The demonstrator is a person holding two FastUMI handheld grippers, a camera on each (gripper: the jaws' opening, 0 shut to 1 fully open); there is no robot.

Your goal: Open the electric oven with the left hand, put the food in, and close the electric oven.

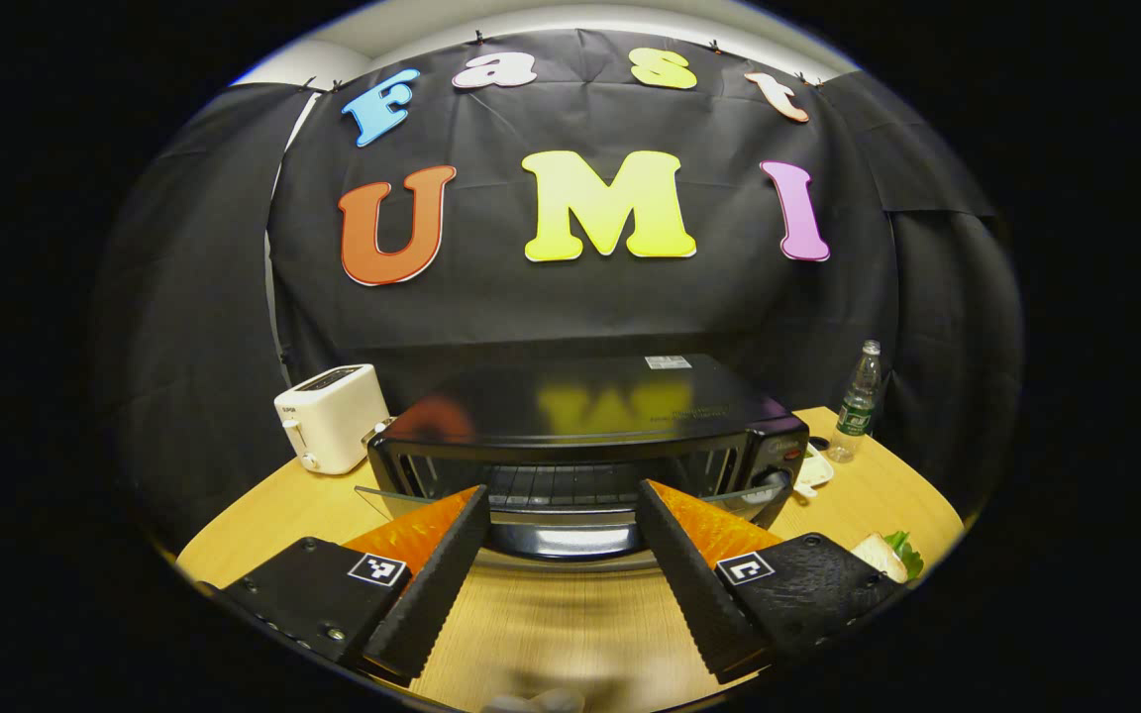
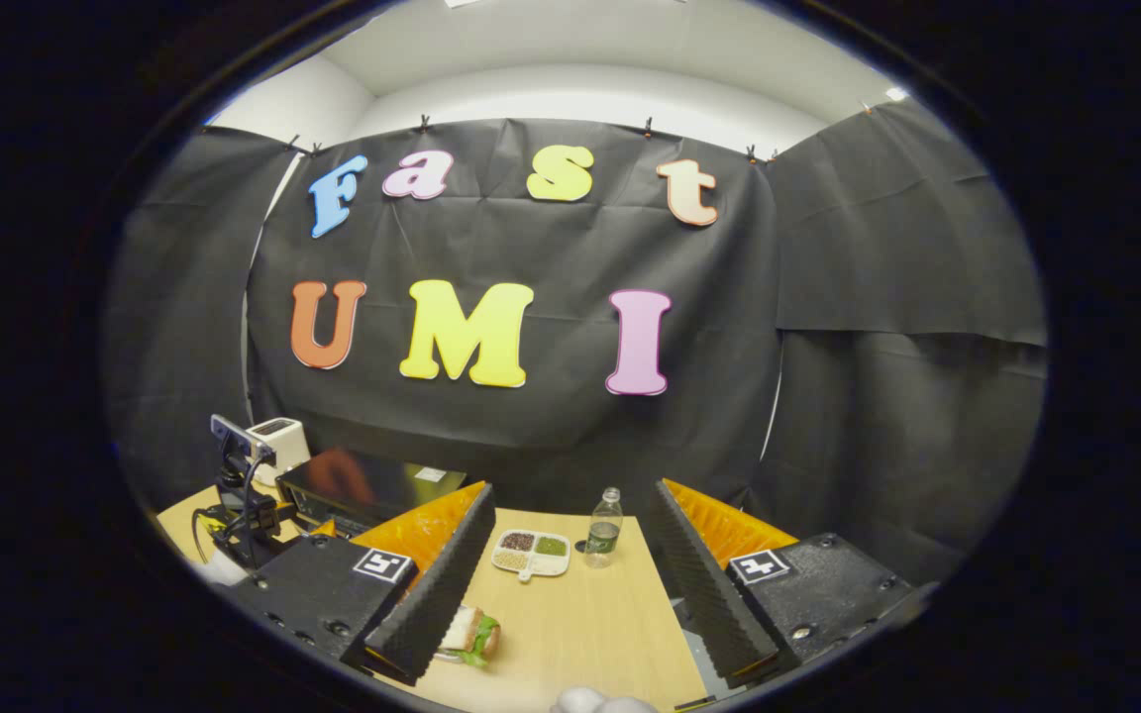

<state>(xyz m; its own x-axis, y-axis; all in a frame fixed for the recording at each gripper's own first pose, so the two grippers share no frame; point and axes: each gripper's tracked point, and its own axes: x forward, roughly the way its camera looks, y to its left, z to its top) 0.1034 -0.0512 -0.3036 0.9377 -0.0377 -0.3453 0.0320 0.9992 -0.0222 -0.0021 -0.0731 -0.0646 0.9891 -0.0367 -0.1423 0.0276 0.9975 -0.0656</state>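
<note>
1. While your left gripper (image 1: 563, 574) faces it square on, the electric oven (image 1: 585, 436) sits on the wooden table (image 1: 570, 634) with its glass door (image 1: 561, 500) tipped partway down, so the rack inside shows behind the top edge.
2. Your left gripper's fingers (image 1: 432, 584) are spread wide with nothing between them; they frame the oven door from just in front, and you cannot tell from this view whether either tip touches it.
3. Left of the oven stands a white toaster (image 1: 330, 416). To its right a plastic bottle (image 1: 858, 401) stands near the table's far edge.
4. The sandwich (image 2: 471, 634) lies on the table beside your right gripper's left finger (image 2: 437, 594), with green leaf showing at its edge.
5. Your right gripper (image 2: 570, 584) is also wide open and holds nothing; it hangs above the table.
6. Beyond it a divided snack tray (image 2: 531, 553) sits just beside the bottle.
</note>
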